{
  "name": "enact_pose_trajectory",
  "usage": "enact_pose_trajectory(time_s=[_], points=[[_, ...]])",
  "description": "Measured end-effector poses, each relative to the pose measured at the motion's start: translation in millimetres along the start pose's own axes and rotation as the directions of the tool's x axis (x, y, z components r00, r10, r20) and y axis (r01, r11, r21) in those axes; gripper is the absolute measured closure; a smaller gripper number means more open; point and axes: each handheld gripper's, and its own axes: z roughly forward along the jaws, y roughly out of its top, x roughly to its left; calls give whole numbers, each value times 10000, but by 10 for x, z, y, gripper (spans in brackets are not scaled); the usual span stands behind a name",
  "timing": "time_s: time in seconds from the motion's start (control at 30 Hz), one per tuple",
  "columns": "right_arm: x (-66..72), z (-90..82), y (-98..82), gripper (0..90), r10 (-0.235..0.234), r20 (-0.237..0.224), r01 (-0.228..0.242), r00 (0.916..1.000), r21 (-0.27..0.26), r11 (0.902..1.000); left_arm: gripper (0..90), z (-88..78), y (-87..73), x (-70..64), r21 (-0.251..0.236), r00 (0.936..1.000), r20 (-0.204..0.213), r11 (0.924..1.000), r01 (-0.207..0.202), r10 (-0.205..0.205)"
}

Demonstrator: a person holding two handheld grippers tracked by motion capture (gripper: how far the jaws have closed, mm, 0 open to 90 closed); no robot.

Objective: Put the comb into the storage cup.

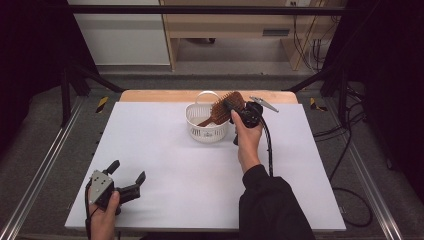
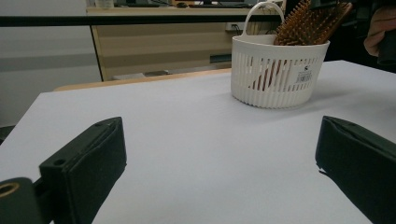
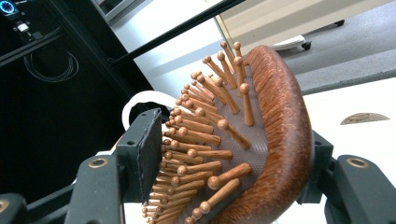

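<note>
A wide white table (image 1: pixel 165 165) takes up most of the room in front of the person, with a strip of bare wood showing along its far edge. Toward the back of it, a little right of centre, stands a small white slotted basket (image 1: pixel 205 125) with a thin hoop handle. A wooden hairbrush (image 1: pixel 223 108) leans out of that basket, handle end down inside, where the slats and the rim hide most of it, and the bristled head sticking up past the rim on the right. The right gripper (image 1: pixel 235 107) is at that head: in the right gripper view the jaws stand partly open on either side of the brush (image 3: pixel 261 140), the left pad against the pin tips and the right one behind the rounded wooden back. The back of the head covers that far pad, so I can't tell whether it presses firmly, though the brush looks held between the two. The person's black sleeve (image 1: pixel 270 205) cuts off at the bottom of the high view. Down at the near left corner the left gripper (image 1: pixel 127 172) rests low over the table, jaws spread wide with nothing between them; in its own view the basket (image 2: pixel 278 74) sits well beyond them.
</note>
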Motion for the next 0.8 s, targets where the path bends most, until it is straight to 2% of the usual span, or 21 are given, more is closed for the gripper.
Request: enact_pose_trajectory(time_s=[0.8], points=[[-33, -2, 9, 355, 93, -8, -93, 10000, 114, 9999, 20, 5, -3, -4, 40, 10000, 31, 10000, -17, 17]])
